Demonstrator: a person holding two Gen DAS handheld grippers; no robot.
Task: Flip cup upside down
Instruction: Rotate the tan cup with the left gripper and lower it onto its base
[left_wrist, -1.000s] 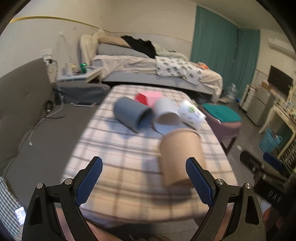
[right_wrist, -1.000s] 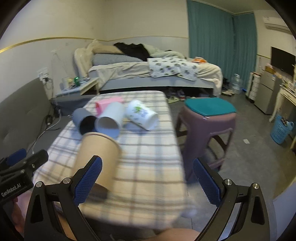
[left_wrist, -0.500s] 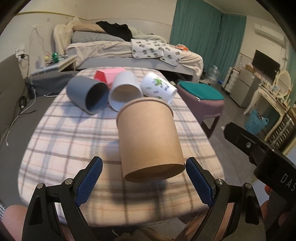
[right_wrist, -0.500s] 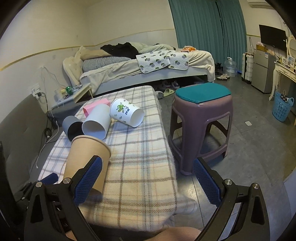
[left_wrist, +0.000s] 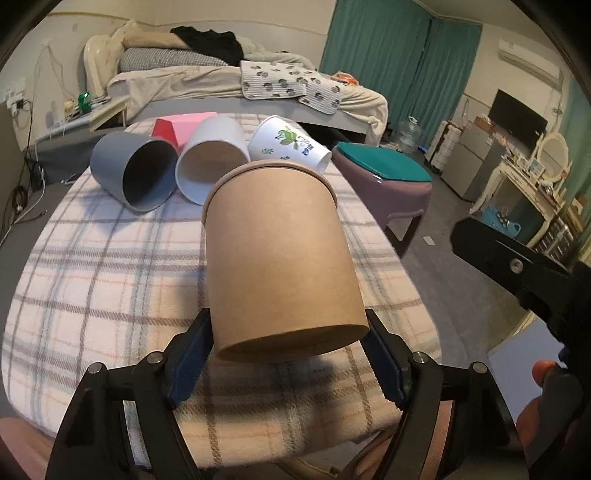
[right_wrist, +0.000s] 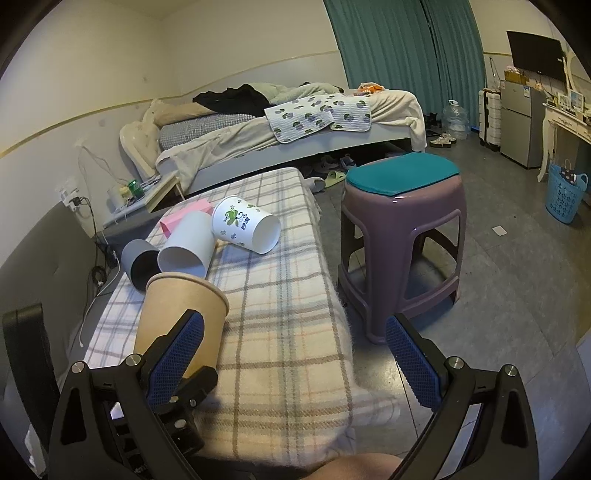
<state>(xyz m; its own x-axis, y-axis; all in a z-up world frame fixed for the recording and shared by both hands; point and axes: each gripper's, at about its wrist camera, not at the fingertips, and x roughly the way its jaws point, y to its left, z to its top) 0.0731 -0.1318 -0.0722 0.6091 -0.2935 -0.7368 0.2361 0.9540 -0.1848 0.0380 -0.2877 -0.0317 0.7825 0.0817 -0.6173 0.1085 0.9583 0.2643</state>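
Note:
A brown paper cup (left_wrist: 277, 258) sits between the blue pads of my left gripper (left_wrist: 288, 354), which is shut on its base end. The cup is tilted, its rim pointing away and up, above the plaid blanket. It also shows in the right wrist view (right_wrist: 181, 310), mouth up, with the left gripper at its bottom. My right gripper (right_wrist: 291, 358) is open and empty, to the right of the cup over the blanket's edge.
A grey cup (left_wrist: 133, 170), a white cup (left_wrist: 212, 158) and a printed cup (left_wrist: 288, 146) lie on their sides at the far end, beside a pink box (left_wrist: 184, 123). A purple stool with a teal cushion (right_wrist: 402, 221) stands right of the table.
My left gripper has closed from open onto the brown cup's base. The cup now stands tilted and closer in the left view. The right gripper has stayed open.

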